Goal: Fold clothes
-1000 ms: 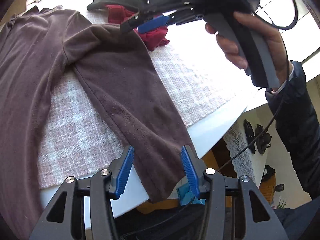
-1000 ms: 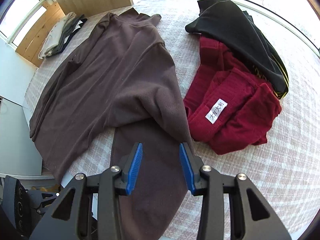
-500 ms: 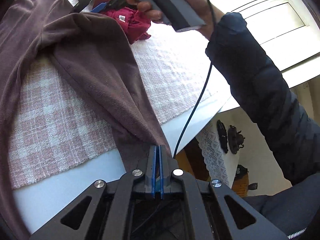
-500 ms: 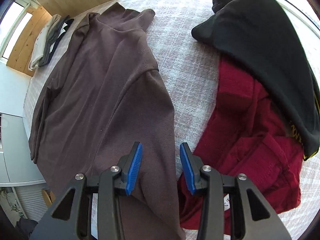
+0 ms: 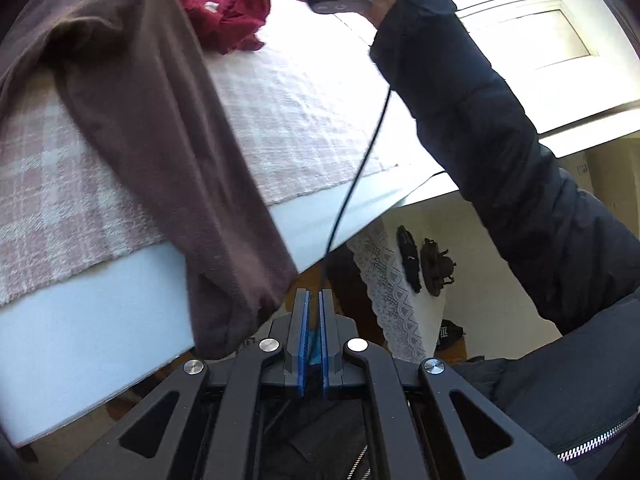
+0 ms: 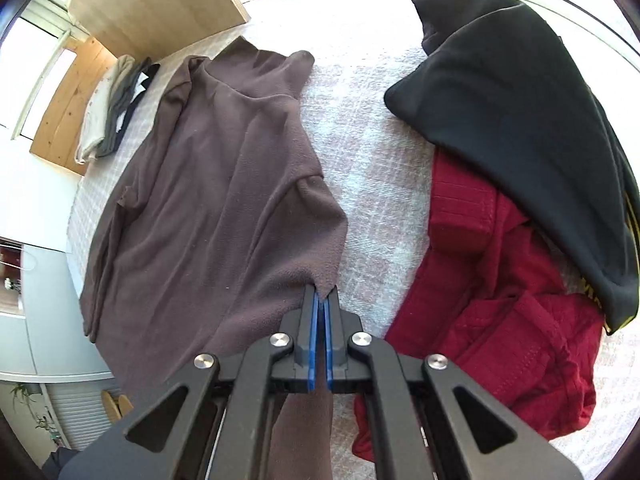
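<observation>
Two grippers at the brown fleece top (image 6: 208, 208)

The right gripper (image 6: 319, 300) pinches its sleeve edge; the left gripper (image 5: 313, 300), closed beyond the table's edge (image 5: 92, 320), seemingly holds nothing.

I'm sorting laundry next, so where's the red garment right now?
In the right wrist view, the red garment lies crumpled at right on the checked cloth, partly under the black garment.

Pale worktop (image 5: 100, 340) under a pink checked cloth (image 6: 372, 184). Spread flat on the cloth, a brown sweater (image 6: 208, 184); right of it, a red garment (image 6: 492, 308) beneath a black one (image 6: 516, 92); left, folded clothes (image 6: 112, 108).
</observation>
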